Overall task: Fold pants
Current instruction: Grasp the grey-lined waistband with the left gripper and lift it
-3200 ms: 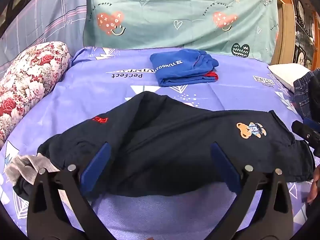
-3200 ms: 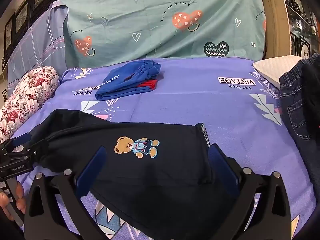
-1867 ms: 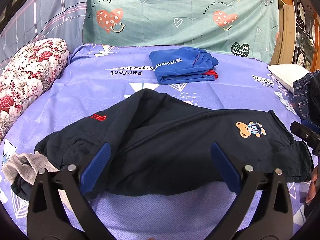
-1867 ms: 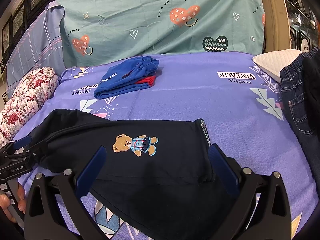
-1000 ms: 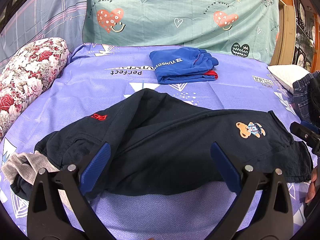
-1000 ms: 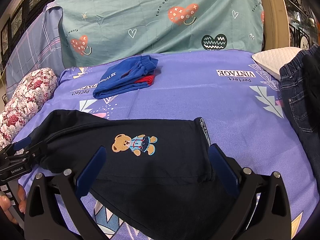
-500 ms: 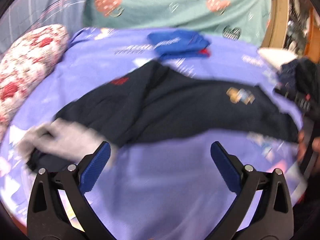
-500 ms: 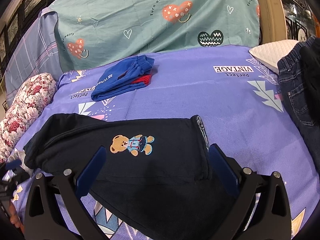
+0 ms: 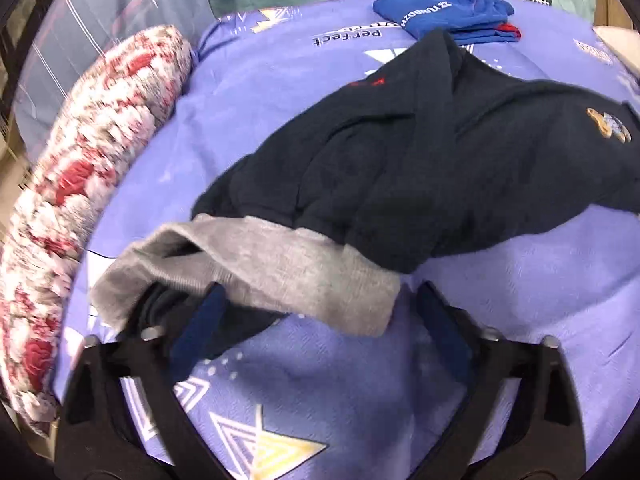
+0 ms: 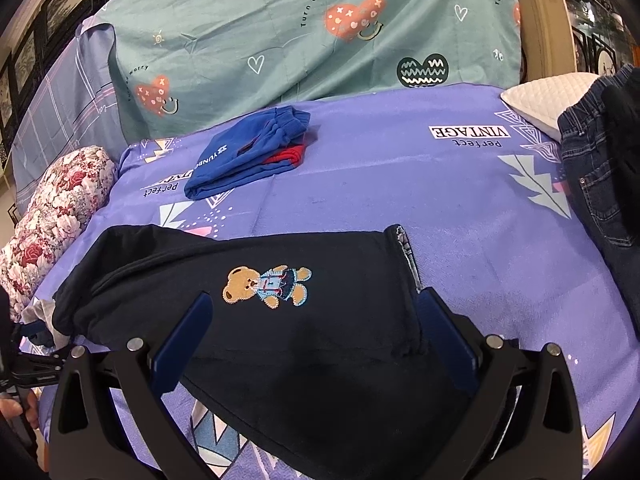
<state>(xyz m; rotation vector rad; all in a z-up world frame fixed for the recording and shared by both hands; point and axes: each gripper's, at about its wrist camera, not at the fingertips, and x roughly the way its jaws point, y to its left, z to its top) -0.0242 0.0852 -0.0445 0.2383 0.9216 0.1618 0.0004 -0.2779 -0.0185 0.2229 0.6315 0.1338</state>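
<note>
Down at the grey cuff (image 9: 256, 268) of the black pants (image 9: 440, 168), left-wrist view: left gripper (image 9: 320, 320) is closing, cuff between the jaws, not pinched yet. It could easily snag the purple sheet (image 9: 360, 392) too.

Right-wrist view: right gripper (image 10: 316, 328) gapes wide over the waistband end near the bear patch (image 10: 266, 282), holding nothing, so a tug could drag everything.

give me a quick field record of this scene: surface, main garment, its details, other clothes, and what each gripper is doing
surface: purple printed bedsheet
main garment: dark navy pants, lying across the bed, not yet folded
details: teddy bear patch; grey inner lining turned out at one end
other clothes: folded blue garment near the teal pillow; jeans at the right edge
left gripper: jaws closing, grey lining between them, pads not yet pressing
right gripper: open, over the bear end of the pants
</note>
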